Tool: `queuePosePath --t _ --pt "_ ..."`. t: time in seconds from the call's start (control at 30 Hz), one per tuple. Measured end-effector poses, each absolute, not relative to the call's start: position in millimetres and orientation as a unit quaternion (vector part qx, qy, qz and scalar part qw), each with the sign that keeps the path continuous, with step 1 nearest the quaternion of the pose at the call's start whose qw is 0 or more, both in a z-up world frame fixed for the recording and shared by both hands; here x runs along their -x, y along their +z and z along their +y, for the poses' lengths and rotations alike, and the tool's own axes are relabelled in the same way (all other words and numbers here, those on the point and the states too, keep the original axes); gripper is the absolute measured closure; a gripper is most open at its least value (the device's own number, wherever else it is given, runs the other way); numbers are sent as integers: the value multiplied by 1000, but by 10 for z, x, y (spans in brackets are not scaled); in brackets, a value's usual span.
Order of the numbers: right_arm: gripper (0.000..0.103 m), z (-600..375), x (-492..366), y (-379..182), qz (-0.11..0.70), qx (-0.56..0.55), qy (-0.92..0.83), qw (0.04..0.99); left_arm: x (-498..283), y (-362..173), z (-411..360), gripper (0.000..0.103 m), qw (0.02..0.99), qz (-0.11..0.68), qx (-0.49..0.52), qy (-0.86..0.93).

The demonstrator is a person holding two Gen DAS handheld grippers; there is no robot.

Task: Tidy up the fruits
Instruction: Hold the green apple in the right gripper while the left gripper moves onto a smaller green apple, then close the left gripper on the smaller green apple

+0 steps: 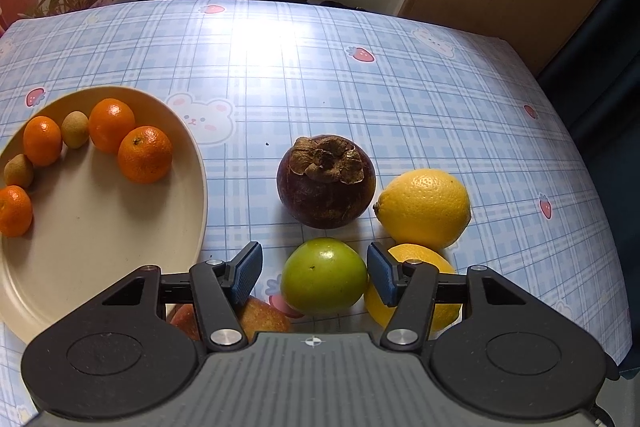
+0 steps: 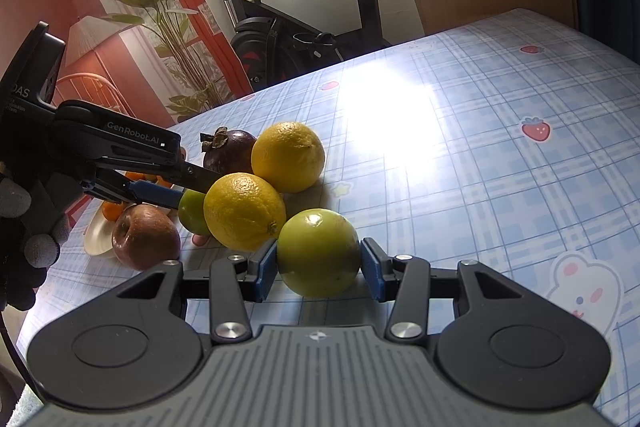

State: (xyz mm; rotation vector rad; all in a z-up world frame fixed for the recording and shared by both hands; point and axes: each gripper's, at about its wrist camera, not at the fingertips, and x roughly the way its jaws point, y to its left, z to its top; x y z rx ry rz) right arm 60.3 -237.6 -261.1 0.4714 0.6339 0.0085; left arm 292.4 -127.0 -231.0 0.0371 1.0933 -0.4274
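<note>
Exercise bike [image 2: 280,27] and potted plant [image 2: 160,19] stand behind the table [image 1: 360,75], whose blue plaid cloth glares under sunlight. Cream plate [image 1: 100,247], at nine o'clock, holds the mandarins [image 1: 144,155], seemingly the sorting destination. Loose fruit clusters centrally: mangosteen [image 1: 326,183] at twelve, lemon [image 1: 424,207] at two. Left gripper [image 1: 316,277] straddles one green fruit [image 1: 323,275], jaws apart, left pad clear. Right gripper [image 2: 318,273] is clamped on another green fruit [image 2: 318,253].
</note>
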Motion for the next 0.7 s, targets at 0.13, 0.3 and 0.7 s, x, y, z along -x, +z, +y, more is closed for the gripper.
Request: queuePosePath --t 0.13,0.3,0.7 --pt "56 -2380 -604 -2605 308 -229 6 923 -2871 -2306 -1266 46 833 513 -20 -208" --pt "56 -2368 -612 -2597 309 -226 6 924 -2834 -2298 -1263 47 831 515 -22 -209" --pt "56 -2378 -635 -2597 309 -226 7 924 -2891 -2278 -1192 48 822 525 -3 -220"
